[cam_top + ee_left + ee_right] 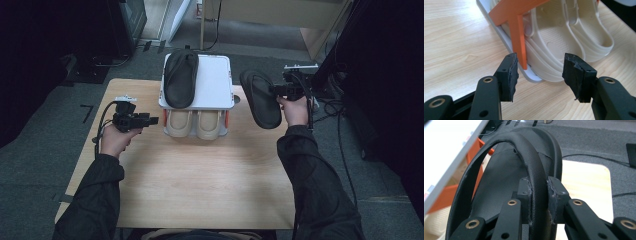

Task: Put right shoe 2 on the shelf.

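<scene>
A white two-tier shoe rack (215, 82) with orange side supports (518, 37) stands at the table's far middle. One black slipper (180, 77) lies on its top shelf. A cream pair of slippers (195, 123) (564, 42) fills the lower shelf. My right gripper (276, 90) (539, 195) is shut on the strap of a second black slipper (260, 98) (499, 182), held up just right of the rack. My left gripper (154, 120) (539, 75) stands open at the rack's left front corner, facing the cream slippers with nothing between its jaws.
The wooden table (190, 185) has bare room in front of the rack. Grey carpet (40, 165) surrounds it, with cables (345, 150) on the right. A wooden cabinet (280, 12) stands behind.
</scene>
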A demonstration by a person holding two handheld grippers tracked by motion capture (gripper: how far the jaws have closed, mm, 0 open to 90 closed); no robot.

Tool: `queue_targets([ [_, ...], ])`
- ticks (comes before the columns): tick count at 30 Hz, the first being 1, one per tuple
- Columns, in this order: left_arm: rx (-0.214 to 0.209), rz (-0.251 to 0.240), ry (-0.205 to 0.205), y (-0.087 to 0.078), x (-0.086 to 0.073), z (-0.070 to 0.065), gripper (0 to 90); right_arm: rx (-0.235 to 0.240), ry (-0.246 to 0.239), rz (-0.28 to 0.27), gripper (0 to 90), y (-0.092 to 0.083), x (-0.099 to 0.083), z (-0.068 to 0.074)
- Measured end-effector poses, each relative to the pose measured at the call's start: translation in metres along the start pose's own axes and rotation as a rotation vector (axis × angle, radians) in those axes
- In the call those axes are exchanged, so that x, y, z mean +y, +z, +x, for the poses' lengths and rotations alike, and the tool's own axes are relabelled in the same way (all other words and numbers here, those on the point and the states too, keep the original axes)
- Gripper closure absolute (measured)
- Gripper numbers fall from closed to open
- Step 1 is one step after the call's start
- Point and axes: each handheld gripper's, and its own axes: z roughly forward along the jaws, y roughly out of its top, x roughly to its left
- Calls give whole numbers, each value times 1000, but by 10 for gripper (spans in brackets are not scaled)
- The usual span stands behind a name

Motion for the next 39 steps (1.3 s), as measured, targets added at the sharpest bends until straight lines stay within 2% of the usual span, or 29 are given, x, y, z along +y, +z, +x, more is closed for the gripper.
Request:
queue_targets([
  [8, -20, 2, -3, 0, 0, 0, 457, 5, -16, -21, 743, -9, 26, 14],
  [15, -26, 2, 1, 1, 1, -1, 456, 14, -39, -34, 743, -9, 46, 37],
  [23, -24, 0, 9, 1, 2, -1, 456, 35, -77, -23, 743, 8, 60, 70],
  [32, -44, -11, 7, -1, 3, 0, 456, 42, -99, -8, 742, 35, 68, 101],
  [36, -49, -4, 16, 0, 3, -2, 456, 36, -110, -16, 742, 45, 69, 111],
  [39, -56, -3, 19, 2, 4, -3, 456, 39, -94, -9, 741, 54, 68, 113],
])
